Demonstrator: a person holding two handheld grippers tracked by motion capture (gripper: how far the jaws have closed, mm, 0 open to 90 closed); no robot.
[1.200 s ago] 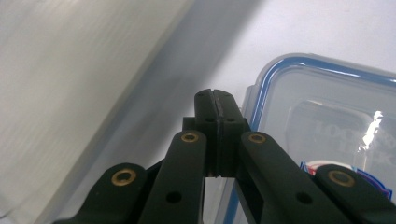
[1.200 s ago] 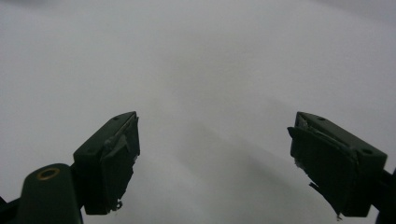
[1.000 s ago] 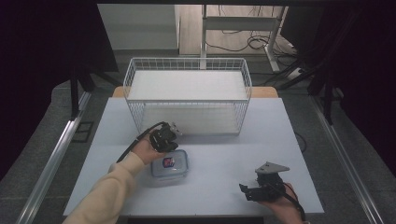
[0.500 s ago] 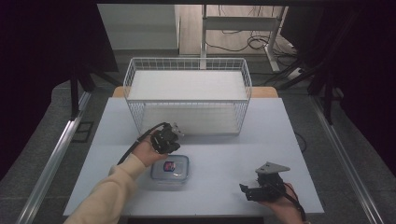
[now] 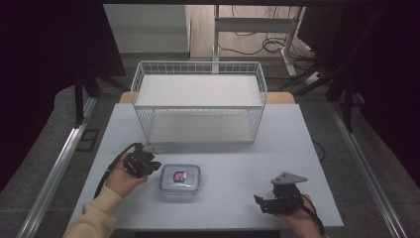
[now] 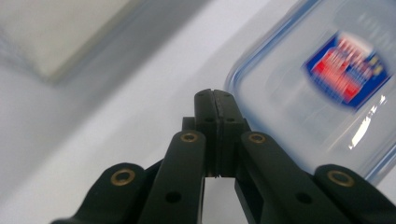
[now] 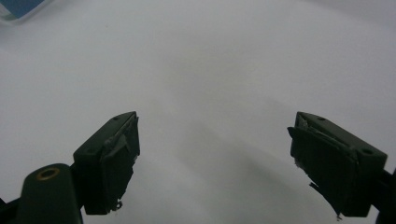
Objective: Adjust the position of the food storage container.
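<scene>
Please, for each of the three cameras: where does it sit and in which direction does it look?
High view: above the person's side, looking forward and down on the table and wire basket; both forearms, left gripper, right gripper.
Left gripper view: rides on the left gripper, jaws shut, beside the container.
Right gripper view: rides on the right gripper, jaws open over bare table.
Shared: high and left gripper views both show the container.

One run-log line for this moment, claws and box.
left claw: shut, empty, beside box | right claw: open, empty, above table | box: lid on, in front of basket
</scene>
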